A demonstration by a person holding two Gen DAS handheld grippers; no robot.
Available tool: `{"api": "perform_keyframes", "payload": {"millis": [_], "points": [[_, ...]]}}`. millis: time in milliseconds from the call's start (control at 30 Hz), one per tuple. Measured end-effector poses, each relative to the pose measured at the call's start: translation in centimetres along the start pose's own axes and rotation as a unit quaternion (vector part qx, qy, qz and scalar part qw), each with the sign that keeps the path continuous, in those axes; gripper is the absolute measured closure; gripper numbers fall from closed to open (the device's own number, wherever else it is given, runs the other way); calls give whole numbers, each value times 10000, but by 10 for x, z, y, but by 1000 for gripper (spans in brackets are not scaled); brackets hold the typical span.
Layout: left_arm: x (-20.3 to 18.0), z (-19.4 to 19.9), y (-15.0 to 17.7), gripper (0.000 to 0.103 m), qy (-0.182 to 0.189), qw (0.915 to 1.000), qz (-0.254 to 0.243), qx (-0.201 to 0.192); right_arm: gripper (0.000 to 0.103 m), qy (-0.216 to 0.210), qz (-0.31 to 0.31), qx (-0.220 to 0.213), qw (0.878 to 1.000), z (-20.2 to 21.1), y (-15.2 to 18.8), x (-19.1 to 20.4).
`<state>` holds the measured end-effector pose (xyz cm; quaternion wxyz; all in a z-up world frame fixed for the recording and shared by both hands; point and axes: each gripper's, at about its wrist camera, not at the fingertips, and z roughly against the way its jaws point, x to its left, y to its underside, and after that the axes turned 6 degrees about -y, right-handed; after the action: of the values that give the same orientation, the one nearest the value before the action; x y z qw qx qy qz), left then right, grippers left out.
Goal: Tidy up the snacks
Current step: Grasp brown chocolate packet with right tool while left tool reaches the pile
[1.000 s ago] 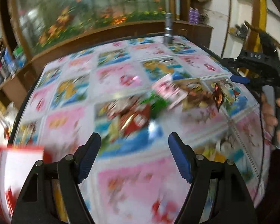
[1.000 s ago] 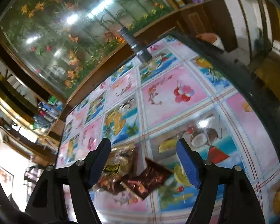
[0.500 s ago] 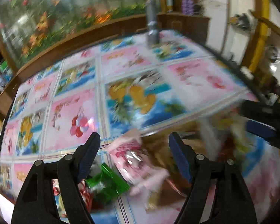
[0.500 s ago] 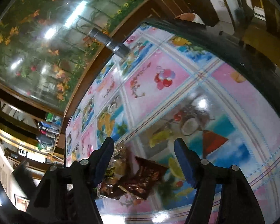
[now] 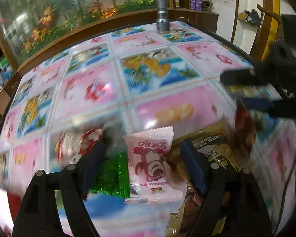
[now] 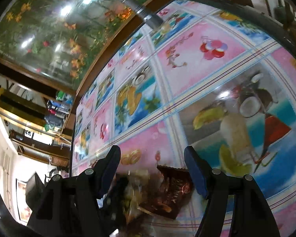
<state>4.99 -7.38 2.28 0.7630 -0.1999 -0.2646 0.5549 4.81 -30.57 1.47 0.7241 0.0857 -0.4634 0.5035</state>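
Snack packets lie in a heap on a table with a pink and blue fruit-print cloth [image 5: 167, 102]. In the left wrist view my left gripper [image 5: 142, 158] is open, its fingers either side of a pink bear-print packet [image 5: 150, 164]. A green packet [image 5: 110, 175] lies by the left finger and yellow-brown packets [image 5: 213, 150] by the right finger. In the right wrist view my right gripper [image 6: 152, 165] is open over a dark brown packet [image 6: 171, 189] and a blurred yellowish packet [image 6: 134, 193]. The right gripper also shows blurred at the right of the left wrist view [image 5: 252, 90].
A metal cylinder [image 5: 162, 11] stands at the table's far edge. Behind it is a wood-framed glass case with flowers [image 5: 73, 13]. A white and red object [image 5: 0, 207] is at the left wrist view's lower left. The dark table rim [image 6: 256, 17] curves at right.
My left gripper has moved forward from open table onto the heap and now straddles the pink packet. My right gripper has dropped lower over the brown packet. Both stay open.
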Motion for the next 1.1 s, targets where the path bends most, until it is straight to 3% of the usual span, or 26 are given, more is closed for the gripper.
{"api": "perform_keyframes", "payload": {"millis": [100, 300, 367, 467, 567, 667, 867, 967, 1033, 1100], "points": [[18, 15, 24, 22, -72, 9998, 170, 119, 33, 176, 263, -56, 9995, 2, 2, 9], [66, 59, 74, 22, -1327, 9906, 331, 36, 34, 868, 712, -263, 9933, 13, 10, 24], [78, 77, 86, 22, -1547, 9870, 425, -128, 33, 1558, 1003, -445, 9817, 19, 14, 34], [88, 101, 102, 22, -1707, 9838, 462, -303, 34, 2076, 1437, -620, 9656, 27, 24, 51], [94, 119, 119, 22, -1650, 9844, 494, -359, 35, 2293, 1489, -557, 9603, 26, 30, 52], [96, 128, 128, 22, -1501, 9863, 557, -403, 36, 2338, 1303, -303, 9630, 18, 34, 42], [99, 143, 141, 22, -1138, 9892, 723, -581, 36, 2628, 1163, -270, 9574, 3, 55, 38], [107, 155, 153, 22, -1124, 9885, 708, -722, 36, 2985, 1425, -402, 9428, -12, 70, 50], [118, 162, 161, 22, -1177, 9868, 784, -784, 42, 3141, 1654, -444, 9338, -23, 79, 61], [132, 166, 167, 22, -1136, 9859, 945, -789, 64, 3349, 2000, -552, 9191, -34, 91, 77]]}}
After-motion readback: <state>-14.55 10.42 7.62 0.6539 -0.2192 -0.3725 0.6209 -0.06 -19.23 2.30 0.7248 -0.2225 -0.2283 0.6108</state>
